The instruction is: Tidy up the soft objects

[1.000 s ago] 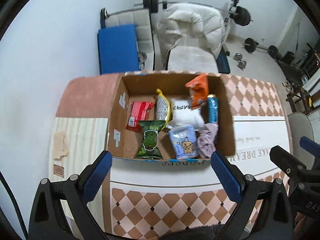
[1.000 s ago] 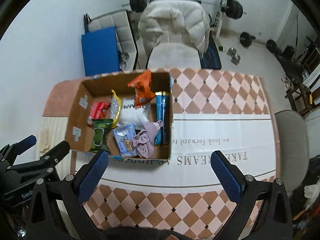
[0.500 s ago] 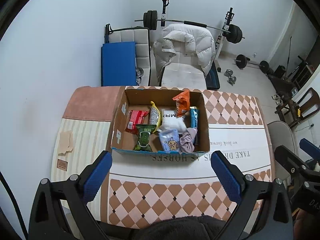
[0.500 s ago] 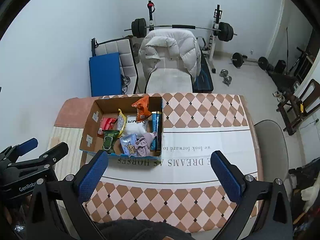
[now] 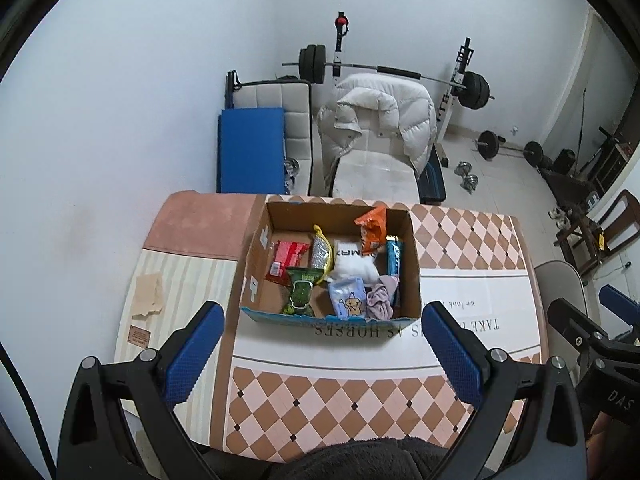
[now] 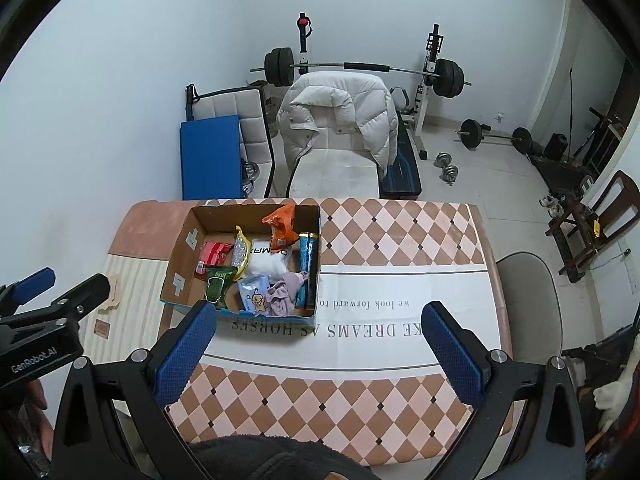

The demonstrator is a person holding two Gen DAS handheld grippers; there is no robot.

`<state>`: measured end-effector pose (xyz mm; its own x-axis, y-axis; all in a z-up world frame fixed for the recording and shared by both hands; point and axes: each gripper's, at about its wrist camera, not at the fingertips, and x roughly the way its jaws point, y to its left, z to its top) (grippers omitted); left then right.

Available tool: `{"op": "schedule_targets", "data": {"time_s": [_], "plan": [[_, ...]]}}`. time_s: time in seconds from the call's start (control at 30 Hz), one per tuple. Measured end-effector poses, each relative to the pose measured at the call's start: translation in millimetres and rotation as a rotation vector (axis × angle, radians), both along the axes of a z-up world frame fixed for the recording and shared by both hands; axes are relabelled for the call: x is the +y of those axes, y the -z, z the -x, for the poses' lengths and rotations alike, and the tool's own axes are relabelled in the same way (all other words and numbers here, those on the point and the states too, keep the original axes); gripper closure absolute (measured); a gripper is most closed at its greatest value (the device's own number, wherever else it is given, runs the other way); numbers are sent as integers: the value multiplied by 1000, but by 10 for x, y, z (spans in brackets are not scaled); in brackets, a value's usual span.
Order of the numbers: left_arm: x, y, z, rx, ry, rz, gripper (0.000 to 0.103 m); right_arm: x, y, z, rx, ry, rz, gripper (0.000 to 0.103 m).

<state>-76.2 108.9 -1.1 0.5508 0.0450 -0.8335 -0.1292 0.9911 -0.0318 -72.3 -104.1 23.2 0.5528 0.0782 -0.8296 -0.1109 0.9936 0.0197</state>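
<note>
Both tools are hanging high above the worktop (image 5: 360, 400), empty. The left tool (image 5: 324, 344) is gaping wide, and the right tool (image 6: 320, 340) is gaping wide too. Just ahead of the left tool, and ahead-left of the right one, the cardboard box (image 5: 332, 318) is sitting with the soft things already inside: snack bags, a white pouch (image 5: 354, 262) and a lilac cloth (image 5: 379, 300) bunched at its near-right corner. Nothing is lying loose on the worktop, so the sorting is looking finished. Compared with a second ago, both tools are sitting higher and farther back, the box looking smaller. Beyond, a padded jacket (image 5: 376, 120) is draping a chair.
</note>
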Motion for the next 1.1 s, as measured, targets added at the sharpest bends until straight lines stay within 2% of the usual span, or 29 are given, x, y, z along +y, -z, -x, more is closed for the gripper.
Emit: {"op": "schedule_targets", "data": {"time_s": [0.37,1.1], "plan": [[-14,67,-75,-14,-10,-28,2,56,121,-118,-26,31,87,0],[30,129,-94,-4,-7,-33,2,3,106,-120,-16,43,73,0]]}}
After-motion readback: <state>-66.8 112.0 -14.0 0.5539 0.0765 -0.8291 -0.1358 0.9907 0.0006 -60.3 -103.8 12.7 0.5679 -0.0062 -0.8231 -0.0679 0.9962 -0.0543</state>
